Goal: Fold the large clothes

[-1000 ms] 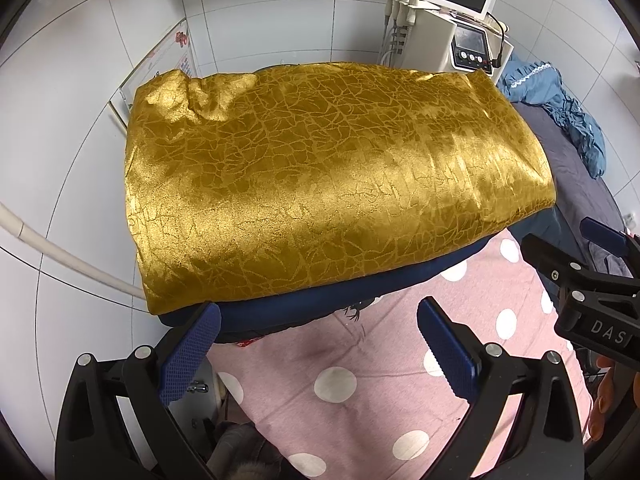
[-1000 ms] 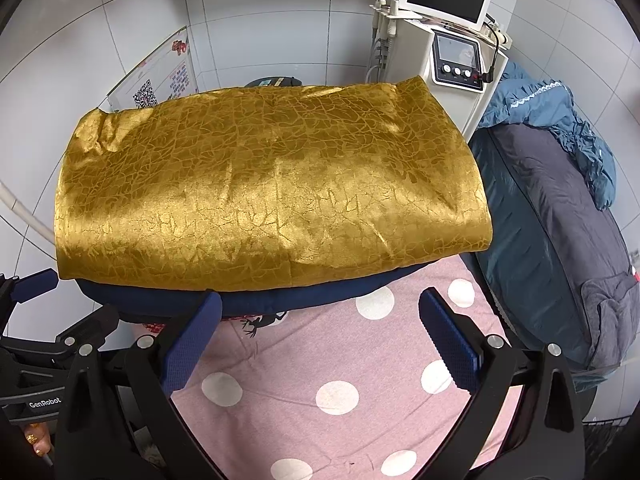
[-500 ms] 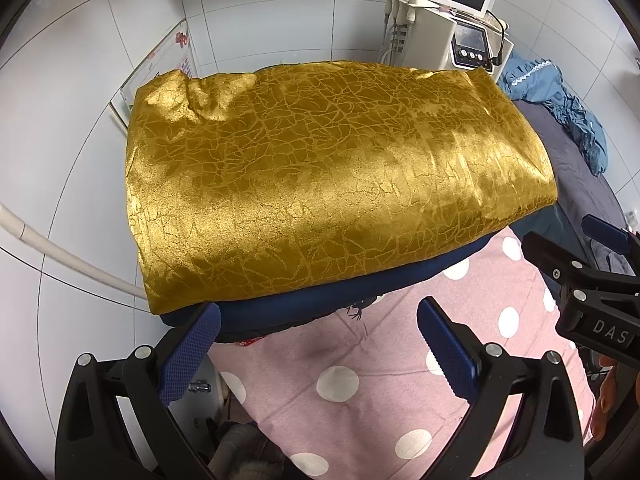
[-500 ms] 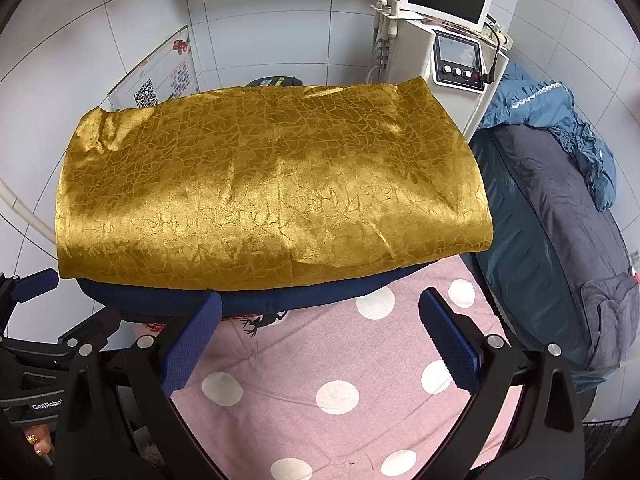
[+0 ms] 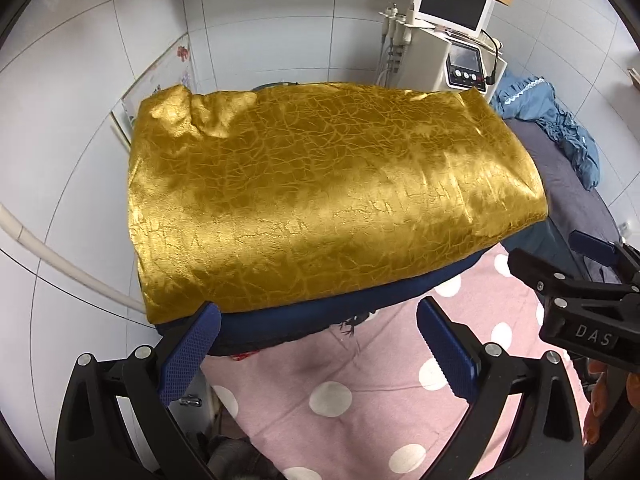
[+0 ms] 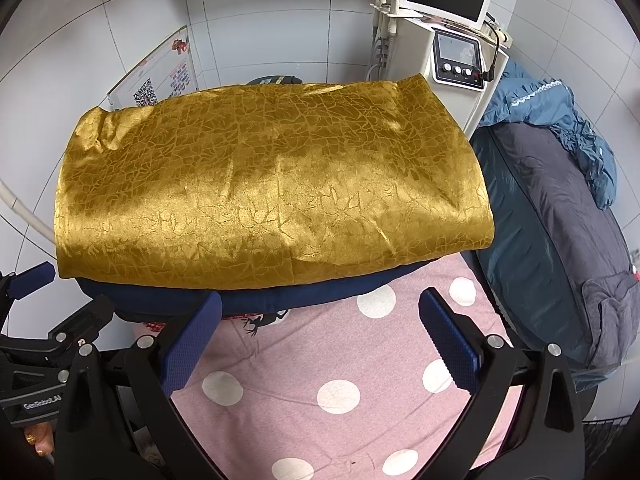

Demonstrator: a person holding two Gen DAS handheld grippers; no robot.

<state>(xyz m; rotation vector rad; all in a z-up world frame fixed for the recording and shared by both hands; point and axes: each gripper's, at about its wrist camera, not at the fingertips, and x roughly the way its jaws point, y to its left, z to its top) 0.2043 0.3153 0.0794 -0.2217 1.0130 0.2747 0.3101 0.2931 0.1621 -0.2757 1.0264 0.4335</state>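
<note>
The gold cloth [image 5: 332, 200] is lying folded flat on a navy pad [image 5: 320, 316], filling the far part of the bed above the pink dotted sheet [image 6: 340, 364]. Both the left tongs [image 5: 318, 354] and the right tongs [image 6: 320, 344] are hovering wide open over the sheet, gripping nothing.

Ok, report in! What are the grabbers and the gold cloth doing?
Both grippers open, empty. Gold cloth folded flat atop navy cushion. Nothing blocking.
</note>
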